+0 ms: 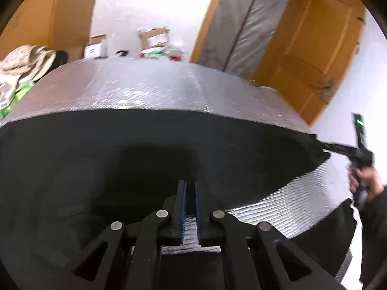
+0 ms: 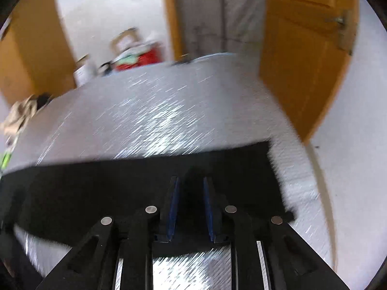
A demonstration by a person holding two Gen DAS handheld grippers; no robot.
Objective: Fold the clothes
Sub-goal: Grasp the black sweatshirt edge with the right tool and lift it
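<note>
A black garment (image 1: 96,157) lies spread on the silver foil-like mat (image 1: 150,89). My left gripper (image 1: 190,183) sits at the garment's near edge. Its jaws are almost together and the black cloth bunches around the blue pads. At the right edge of the left wrist view, a hand holds my right gripper (image 1: 326,146) with its tips at the garment's far right corner. The right wrist view is blurred. There my right gripper (image 2: 191,180) has its jaws apart over the black garment (image 2: 108,188), with dark cloth in the gap and the pads not pressing on it.
A beige cloth heap (image 1: 26,60) and green packets (image 1: 12,101) lie at the mat's left end. Cardboard boxes (image 1: 154,38) and clutter stand behind the mat. An orange wooden door (image 1: 314,53) stands open at the right, and the mat's right edge drops to a white floor.
</note>
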